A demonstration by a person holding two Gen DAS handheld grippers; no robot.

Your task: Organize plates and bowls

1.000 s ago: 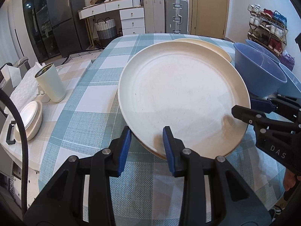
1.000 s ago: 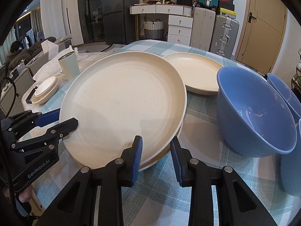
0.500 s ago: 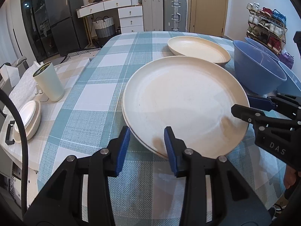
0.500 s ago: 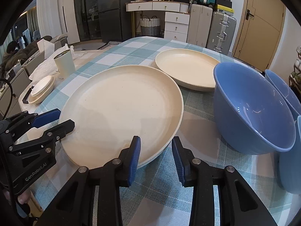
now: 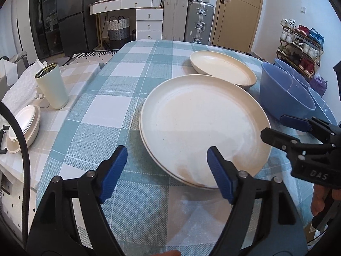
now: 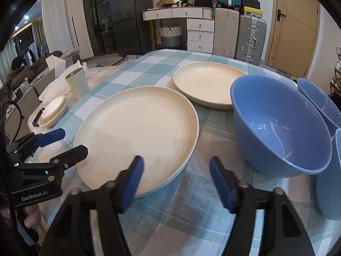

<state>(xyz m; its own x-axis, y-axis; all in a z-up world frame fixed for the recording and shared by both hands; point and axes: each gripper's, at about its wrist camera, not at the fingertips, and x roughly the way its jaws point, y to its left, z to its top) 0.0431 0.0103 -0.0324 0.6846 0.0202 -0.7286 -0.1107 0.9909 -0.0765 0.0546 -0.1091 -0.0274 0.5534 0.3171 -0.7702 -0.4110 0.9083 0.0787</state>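
A large cream plate [image 5: 202, 125] lies stacked on another cream plate on the checked tablecloth; it also shows in the right wrist view [image 6: 138, 136]. A third cream plate [image 5: 222, 69] lies behind it, also in the right wrist view [image 6: 210, 84]. A blue bowl [image 6: 277, 125] stands to the right, with more blue bowls [image 6: 317, 102] beyond. My left gripper [image 5: 167, 173] is open and empty at the stack's near edge. My right gripper [image 6: 177, 181] is open and empty at the stack's right edge.
A pale green cup [image 5: 52, 85] and a stack of small white dishes [image 5: 23, 125] sit on a side surface left of the table. The table edge [image 5: 64, 166] runs along the left. Drawers, suitcases and a shoe rack stand behind.
The top plate came down from a tilt to lie flat on the plate below. Both grippers opened, let go of it and pulled back a little.
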